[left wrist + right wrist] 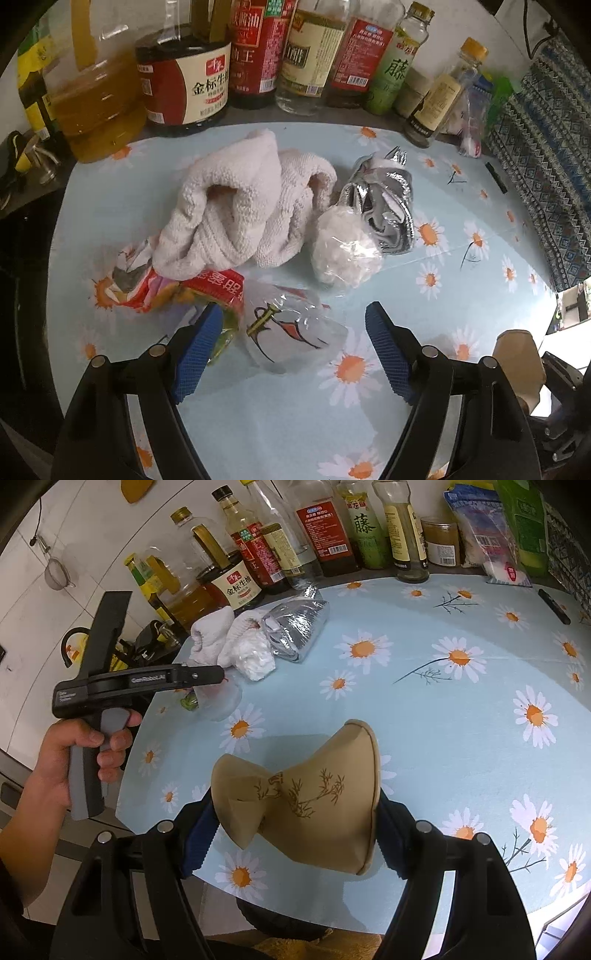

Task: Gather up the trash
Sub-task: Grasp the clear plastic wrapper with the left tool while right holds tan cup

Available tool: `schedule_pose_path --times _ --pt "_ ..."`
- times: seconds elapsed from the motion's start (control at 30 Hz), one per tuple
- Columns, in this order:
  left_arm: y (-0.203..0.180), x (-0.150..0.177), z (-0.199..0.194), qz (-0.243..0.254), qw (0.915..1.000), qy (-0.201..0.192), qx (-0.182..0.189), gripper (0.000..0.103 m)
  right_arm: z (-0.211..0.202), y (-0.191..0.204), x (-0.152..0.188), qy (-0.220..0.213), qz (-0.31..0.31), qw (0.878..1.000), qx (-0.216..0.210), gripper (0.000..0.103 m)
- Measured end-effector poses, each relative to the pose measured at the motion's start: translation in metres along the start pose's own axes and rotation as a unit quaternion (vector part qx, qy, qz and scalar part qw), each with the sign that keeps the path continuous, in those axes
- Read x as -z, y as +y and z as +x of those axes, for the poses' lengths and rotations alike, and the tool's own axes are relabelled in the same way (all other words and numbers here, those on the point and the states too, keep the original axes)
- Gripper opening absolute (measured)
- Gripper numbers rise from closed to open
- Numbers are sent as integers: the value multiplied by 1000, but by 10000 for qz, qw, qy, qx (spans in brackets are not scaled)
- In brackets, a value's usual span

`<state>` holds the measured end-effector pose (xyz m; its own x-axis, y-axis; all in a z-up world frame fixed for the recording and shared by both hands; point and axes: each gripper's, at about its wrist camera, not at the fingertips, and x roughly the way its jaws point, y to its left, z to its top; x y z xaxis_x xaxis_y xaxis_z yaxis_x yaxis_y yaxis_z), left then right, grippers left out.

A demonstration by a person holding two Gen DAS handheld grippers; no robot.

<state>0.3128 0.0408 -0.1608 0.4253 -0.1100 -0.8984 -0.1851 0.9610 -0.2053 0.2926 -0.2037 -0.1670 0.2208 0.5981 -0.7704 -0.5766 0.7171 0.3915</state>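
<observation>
bench cloth pale blue, white daisies with orange centres; towel white; crushed paper cup tan, brown bamboo sprigs; foil bag silver; snack wrapper red and yellow; tongs pads blue on black; patterned cloth blue-grey geometric at right edge

left wrist: steep, close | right wrist: wider | shared: towel
</observation>
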Motion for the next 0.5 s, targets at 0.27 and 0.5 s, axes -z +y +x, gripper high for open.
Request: schedule_pose_path --times 0.27,0.5 --pt "-2 -1 6 85 10000 -31 32 52 0 0 -1 -7 36 10000 22 74" --pt "-4 2 -3 87 9999 -130 69 52 -2 1 -2 -50 34 10000 33 74"
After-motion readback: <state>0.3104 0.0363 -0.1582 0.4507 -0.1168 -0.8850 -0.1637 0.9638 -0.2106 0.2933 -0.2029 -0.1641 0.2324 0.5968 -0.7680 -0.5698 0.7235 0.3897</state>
